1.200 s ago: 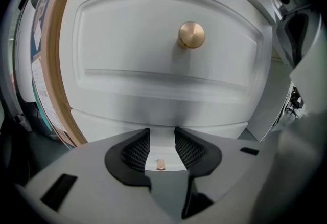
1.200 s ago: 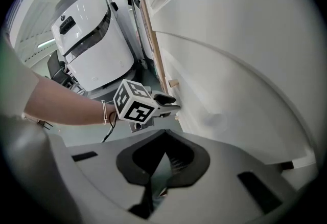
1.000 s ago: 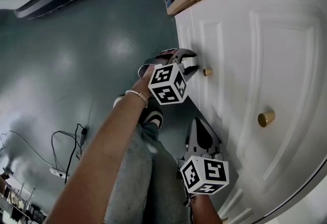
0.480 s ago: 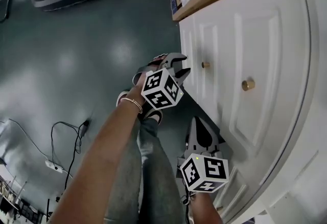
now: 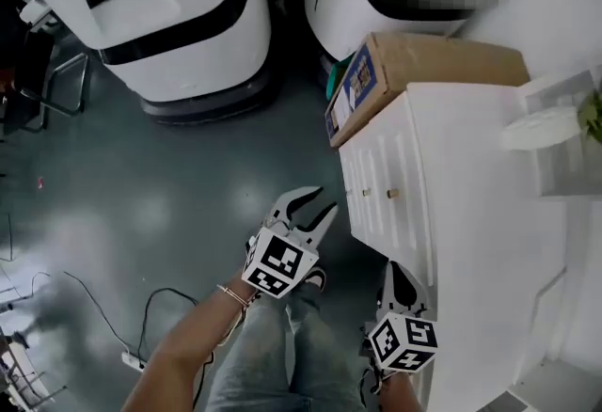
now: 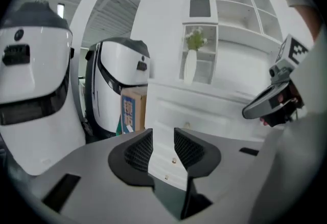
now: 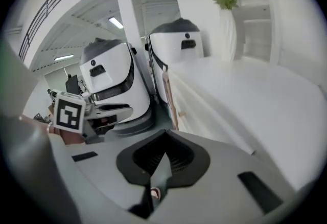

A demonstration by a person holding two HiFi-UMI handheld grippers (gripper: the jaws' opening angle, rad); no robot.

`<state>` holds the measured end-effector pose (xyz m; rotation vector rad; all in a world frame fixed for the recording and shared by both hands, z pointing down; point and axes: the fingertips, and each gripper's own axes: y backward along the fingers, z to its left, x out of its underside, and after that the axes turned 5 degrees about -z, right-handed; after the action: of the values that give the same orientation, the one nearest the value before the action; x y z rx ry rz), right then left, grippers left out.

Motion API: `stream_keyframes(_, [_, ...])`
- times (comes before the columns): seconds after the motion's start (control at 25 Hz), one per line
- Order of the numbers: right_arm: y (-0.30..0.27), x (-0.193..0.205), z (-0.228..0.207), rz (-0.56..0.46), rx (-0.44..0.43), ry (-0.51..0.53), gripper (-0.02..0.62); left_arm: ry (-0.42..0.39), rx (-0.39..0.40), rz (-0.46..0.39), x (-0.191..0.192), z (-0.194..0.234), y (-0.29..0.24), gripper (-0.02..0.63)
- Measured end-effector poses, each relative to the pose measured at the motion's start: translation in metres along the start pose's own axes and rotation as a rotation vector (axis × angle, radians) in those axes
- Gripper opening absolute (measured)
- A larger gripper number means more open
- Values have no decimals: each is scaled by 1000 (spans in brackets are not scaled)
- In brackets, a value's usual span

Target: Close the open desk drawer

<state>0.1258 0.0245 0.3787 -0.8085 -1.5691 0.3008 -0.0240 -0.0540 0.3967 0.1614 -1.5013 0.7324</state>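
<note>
The white desk [image 5: 470, 213] fills the right of the head view, seen from above. Its drawer fronts [image 5: 381, 203] carry small brass knobs [image 5: 392, 194] and look flush with each other. My left gripper [image 5: 315, 203] hangs in the air left of those fronts, apart from them. Its jaws stand wide and are closing a little, with nothing between them. In the left gripper view the left gripper [image 6: 163, 138] points at the desk front [image 6: 204, 110]. My right gripper [image 5: 400, 274] is shut and empty beside the desk's near corner. Its right gripper [image 7: 164, 138] pads meet.
A cardboard box [image 5: 395, 71] leans against the desk's far end. Two big white machines [image 5: 169, 15] stand behind it. A white dish [image 5: 546, 128] lies on the desk top and a vase with a plant [image 6: 190, 64] stands on shelves. A cable and power strip [image 5: 132, 358] lie on the floor.
Both grippers have risen from low beside the drawer fronts. The left one drew back from the knob it was at. The head view swung up over the desk top and the machines.
</note>
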Motion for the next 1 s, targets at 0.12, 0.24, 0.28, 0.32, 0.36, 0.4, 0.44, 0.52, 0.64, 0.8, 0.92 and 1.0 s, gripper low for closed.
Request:
stream_keyframes(0.12, [50, -58, -2, -103, 45, -25, 6, -24, -43, -28, -82, -13, 51, 109])
stream_keyframes(0.24, [95, -114, -6, -222, 77, -28, 6, 0, -94, -116, -171, -20, 89, 95])
stream_keyframes(0.28, [107, -131, -7, -261, 86, -25, 6, 13, -125, -151, -198, -18, 100, 94])
stream_keyframes(0.32, [119, -145, -8, -298, 94, -25, 6, 26, -159, -182, -223, -15, 111, 81])
stream_keyframes(0.36, [130, -157, -8, -333, 103, -29, 6, 36, -189, -209, -245, -12, 121, 64])
stream_keyframes(0.4, [140, -167, -10, -367, 114, -39, 8, 45, -211, -230, -262, -10, 129, 38])
stream_keyframes(0.44, [149, -175, -12, -397, 127, -50, 8, 55, -228, -245, -276, -9, 136, 31])
stream_keyframes(0.52, [166, -185, -20, -443, 156, -75, 8, 70, -249, -263, -292, -11, 145, 21])
stream_keyframes(0.64, [180, -186, -36, -476, 205, -115, 6, 61, -257, -273, -298, -18, 148, 18])
stream_keyframes(0.8, [192, -188, -50, -507, 246, -143, 8, 38, -239, -257, -299, -31, 140, 18])
stream_keyframes(0.92, [201, -192, -58, -516, 263, -127, 6, 40, -227, -263, -304, -38, 133, 18])
stream_keyframes(1.0, [207, -193, -63, -511, 279, -112, 5, 41, -223, -266, -305, -42, 129, 18])
